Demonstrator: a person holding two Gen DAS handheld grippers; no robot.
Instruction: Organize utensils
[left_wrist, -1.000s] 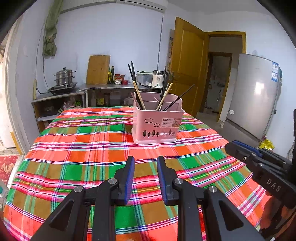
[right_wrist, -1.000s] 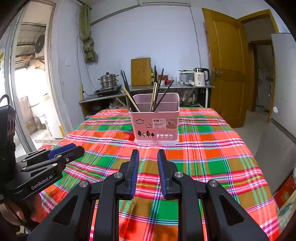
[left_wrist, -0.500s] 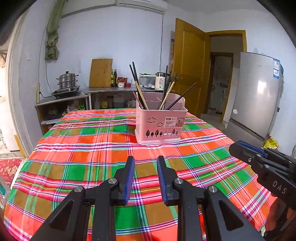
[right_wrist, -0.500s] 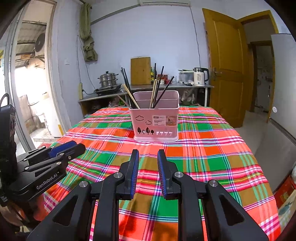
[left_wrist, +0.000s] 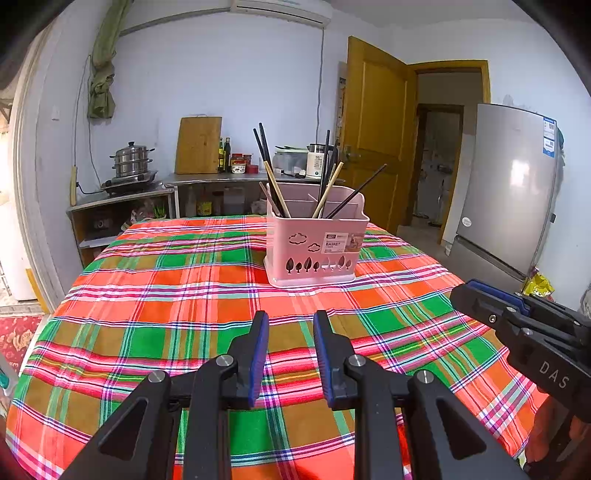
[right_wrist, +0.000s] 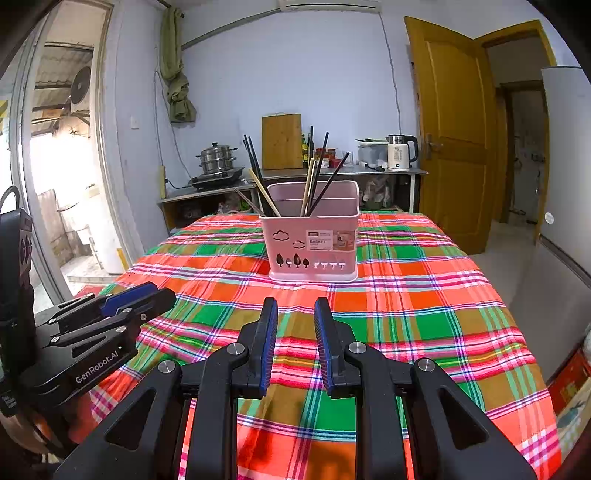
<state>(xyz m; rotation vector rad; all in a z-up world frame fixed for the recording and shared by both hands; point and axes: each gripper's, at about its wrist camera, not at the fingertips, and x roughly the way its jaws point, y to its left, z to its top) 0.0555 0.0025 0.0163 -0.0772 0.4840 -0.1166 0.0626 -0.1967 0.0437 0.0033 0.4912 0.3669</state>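
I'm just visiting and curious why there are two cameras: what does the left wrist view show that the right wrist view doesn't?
Only the left wrist view shows the whole fridge with its blue sticker. Only the right wrist view shows the bright open doorway to outdoors. Both show the pink utensil basket of chopsticks on the plaid tablecloth, each camera's own open tool in front, and the other tool alongside.

Pale blue walls (right_wrist: 332, 74) are seen behind a steel counter (right_wrist: 343, 170), against which a wooden cutting board (right_wrist: 281, 141) is leaned. A yellow door (right_wrist: 448, 136) is stood open beside a grey refrigerator (left_wrist: 509, 184). Daylight is admitted through the left doorway (right_wrist: 62, 166).
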